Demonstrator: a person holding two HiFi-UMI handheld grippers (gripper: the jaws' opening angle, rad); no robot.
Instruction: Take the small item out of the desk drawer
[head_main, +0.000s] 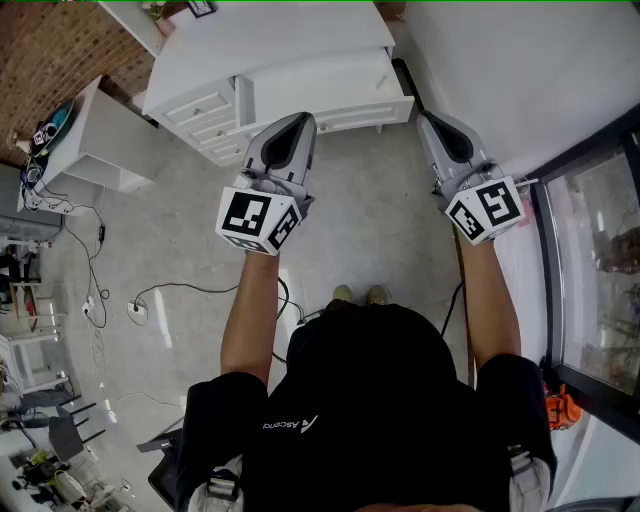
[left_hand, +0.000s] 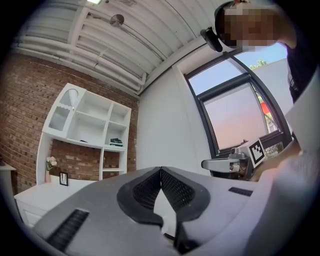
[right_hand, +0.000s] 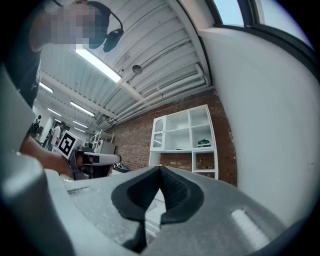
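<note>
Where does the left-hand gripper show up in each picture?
Head view: left gripper, just left of centre.
Left gripper view: bottom centre, closed, filling the foreground.
Right gripper view: at left, mid-height, seen side-on.
Shared landmark: the brick wall.

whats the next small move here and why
Probably step toward the desk and lower the left gripper to its drawers. Both it and the right gripper are shut, empty and held up short of the desk, so nothing is within reach of a drawer handle yet.
</note>
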